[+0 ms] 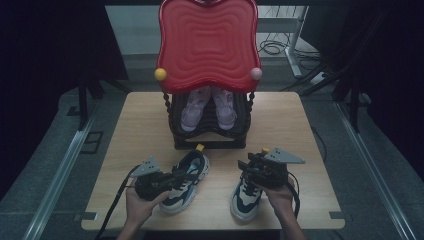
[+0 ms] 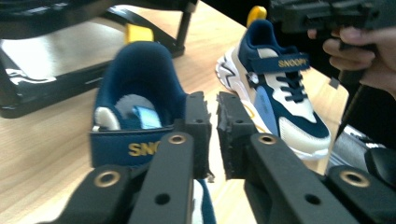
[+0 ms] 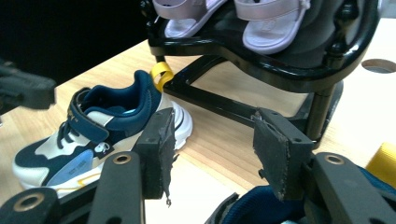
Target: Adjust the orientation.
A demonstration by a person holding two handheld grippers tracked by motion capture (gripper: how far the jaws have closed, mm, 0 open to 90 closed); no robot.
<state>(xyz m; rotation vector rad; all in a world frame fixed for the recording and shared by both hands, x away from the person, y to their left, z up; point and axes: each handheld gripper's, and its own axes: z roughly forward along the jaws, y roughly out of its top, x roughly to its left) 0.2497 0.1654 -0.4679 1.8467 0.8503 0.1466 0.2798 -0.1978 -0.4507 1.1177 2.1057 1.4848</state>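
Two navy-and-white Snoopy sneakers on a wooden table (image 1: pixel 140 130), in front of a black shoe rack (image 1: pixel 210 141) with a wavy red top (image 1: pixel 207 45). Left sneaker (image 1: pixel 189 184) angled, heel with its yellow pull loop (image 2: pixel 138 32) toward the rack's base, toe toward the table's near edge. Right sneaker (image 1: pixel 244 199) well apart from it, across a bare strip of tabletop, toe likewise toward the near edge. Pair of lilac sandals (image 1: pixel 207 107) on the rack's lower shelf, under the red top.

Left gripper (image 2: pixel 211 112) held in the left hand (image 1: pixel 140 200), lying low along the left sneaker's inner side, level with its strap. Pads drawn almost together, a narrow slit between them with bare wood showing through; left pad just beside the padded collar. Possibly a bit of shoe nipped lower down between the arms, too blurred to tell.

Right gripper (image 3: pixel 212 135) held in the right hand (image 1: pixel 280 192), over the right sneaker's heel opening. Pads standing wide apart, nothing pressed between them, navy lining just below.
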